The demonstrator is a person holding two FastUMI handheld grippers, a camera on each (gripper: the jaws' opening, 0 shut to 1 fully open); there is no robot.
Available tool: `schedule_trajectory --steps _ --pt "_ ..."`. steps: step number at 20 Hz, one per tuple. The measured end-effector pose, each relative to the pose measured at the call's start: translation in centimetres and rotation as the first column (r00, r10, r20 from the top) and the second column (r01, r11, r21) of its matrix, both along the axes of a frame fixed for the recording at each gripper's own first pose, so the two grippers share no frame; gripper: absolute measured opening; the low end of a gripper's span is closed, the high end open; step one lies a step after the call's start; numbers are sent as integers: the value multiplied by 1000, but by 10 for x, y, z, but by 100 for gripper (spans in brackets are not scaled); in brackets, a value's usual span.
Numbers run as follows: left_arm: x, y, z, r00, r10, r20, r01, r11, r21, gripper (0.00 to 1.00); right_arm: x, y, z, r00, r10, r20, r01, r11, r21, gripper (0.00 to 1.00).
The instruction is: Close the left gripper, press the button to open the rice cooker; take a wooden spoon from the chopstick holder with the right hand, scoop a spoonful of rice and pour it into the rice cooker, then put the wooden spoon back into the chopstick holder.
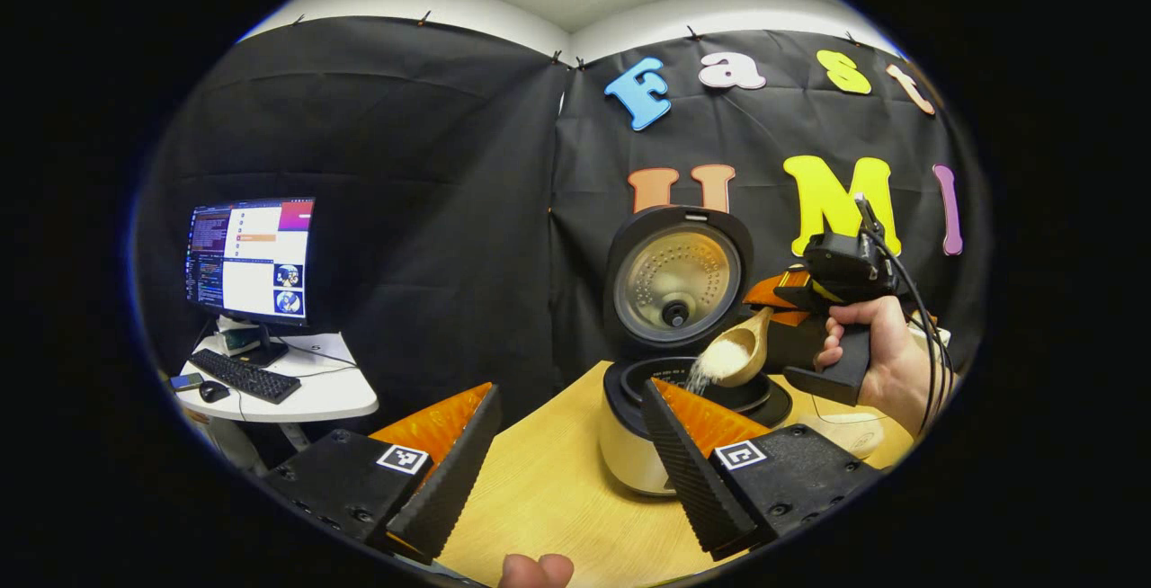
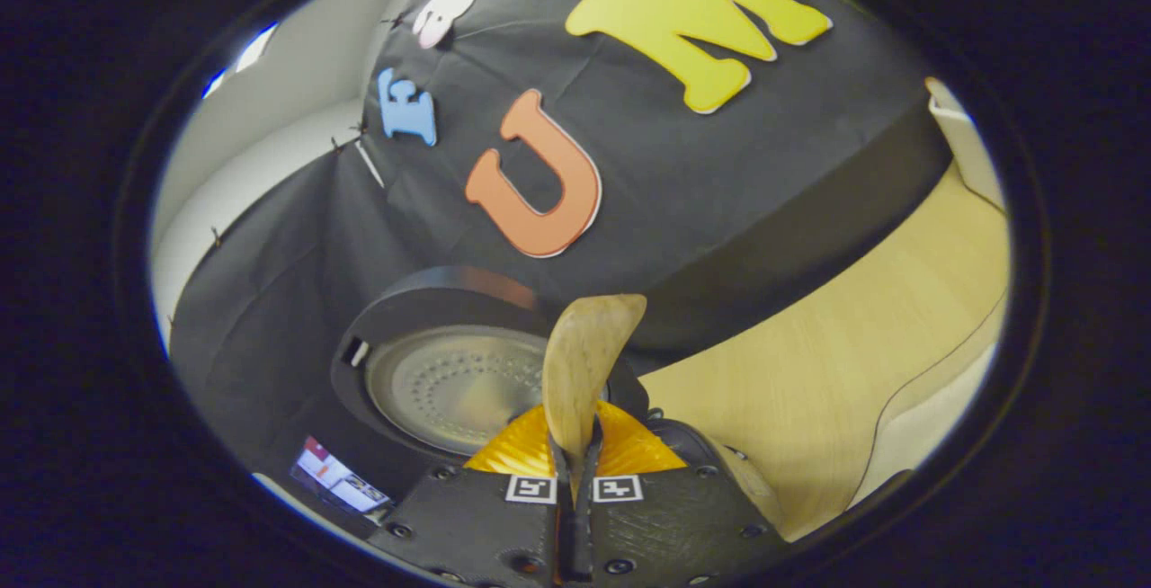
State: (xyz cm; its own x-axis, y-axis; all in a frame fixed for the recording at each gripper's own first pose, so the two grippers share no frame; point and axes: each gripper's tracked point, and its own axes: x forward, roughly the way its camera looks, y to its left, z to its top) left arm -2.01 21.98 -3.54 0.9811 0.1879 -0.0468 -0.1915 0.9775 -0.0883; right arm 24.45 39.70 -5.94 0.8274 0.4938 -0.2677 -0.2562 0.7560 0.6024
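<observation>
The rice cooker point(image 1: 629, 453) stands on the wooden table with its lid point(image 1: 676, 278) raised upright. Over its pot, the wooden spoon point(image 1: 739, 350) is tilted and white rice point(image 1: 710, 368) spills from it into the cooker. My right gripper point(image 1: 791, 293), held by a hand, is shut on the spoon's handle. In the right gripper view the spoon point(image 2: 583, 372) stands edge-on between my right gripper's point(image 2: 575, 453) closed fingers, with the lid point(image 2: 459, 381) behind it. My left gripper point(image 1: 562, 471) is open, low in front of the cooker, with nothing between its fingers.
A side table point(image 1: 315, 390) at the left carries a monitor point(image 1: 252, 260), a keyboard point(image 1: 245, 375) and a mouse. A pale container point(image 1: 845, 431) sits on the wooden table point(image 1: 548, 489) right of the cooker. A fingertip point(image 1: 537, 570) shows at the bottom edge.
</observation>
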Motion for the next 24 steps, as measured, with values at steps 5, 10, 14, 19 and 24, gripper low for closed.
schedule_trajectory --steps 5,10,14,19,24 --pt "-1 7 -6 1000 14 -7 -14 1000 -18 100 0 16 -7 997 30 66 -20 990 -136 0" --pt "-2 11 -7 1000 20 2 -19 1000 -20 100 -1 26 -3 980 84 182 -19 943 -333 2" --pt "-2 11 -10 1000 15 -3 -15 1000 -11 100 -1 28 0 959 121 258 6 896 -444 2" --pt "0 12 -12 1000 15 -5 -15 1000 -9 99 -8 36 2 917 202 344 33 821 -569 0" --pt "3 9 -11 1000 10 -5 -10 1000 3 99 -21 50 13 855 293 427 72 749 -658 0"
